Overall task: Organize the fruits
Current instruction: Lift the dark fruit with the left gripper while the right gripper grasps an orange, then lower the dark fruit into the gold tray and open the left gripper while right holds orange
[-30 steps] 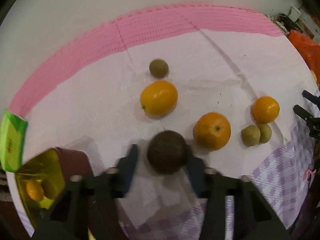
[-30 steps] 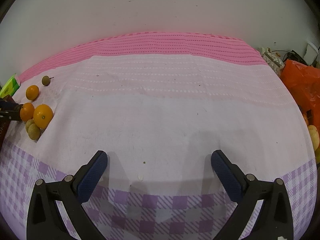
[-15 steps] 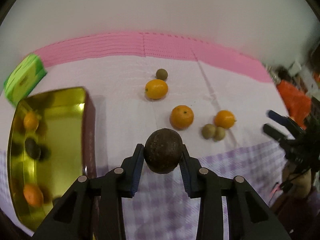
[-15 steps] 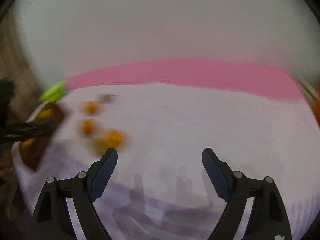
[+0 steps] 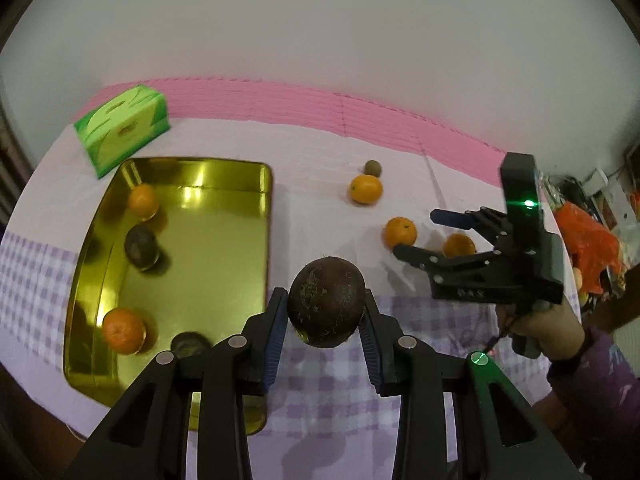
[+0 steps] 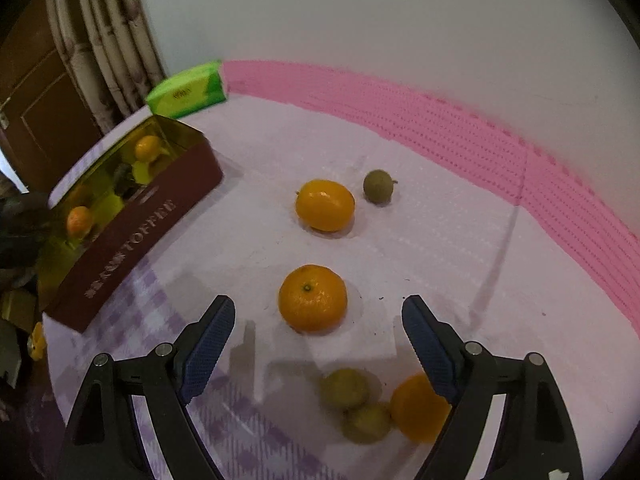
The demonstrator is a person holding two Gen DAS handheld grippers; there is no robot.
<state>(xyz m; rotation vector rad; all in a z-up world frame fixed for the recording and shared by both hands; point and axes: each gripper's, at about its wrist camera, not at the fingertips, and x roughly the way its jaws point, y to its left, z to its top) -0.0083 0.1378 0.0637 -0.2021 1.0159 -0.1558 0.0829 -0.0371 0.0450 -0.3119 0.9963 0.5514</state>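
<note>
Two things are changing at once; the left gripper point(image 5: 325, 320), with its jaws clenched on the dark round fruit point(image 5: 326, 306), is now carrying it above the checked cloth just beside the gold tray point(image 5: 224, 168), where a second ago that fruit was lying on the counter; the right gripper point(image 6: 318, 330) is now hanging over the loose fruits, where before it was facing bare cloth; its jaws are closing, nothing pressed between them, an orange point(image 6: 313, 298) ahead of them. I judge the dark fruit is going into the tray, the orange next.
</note>
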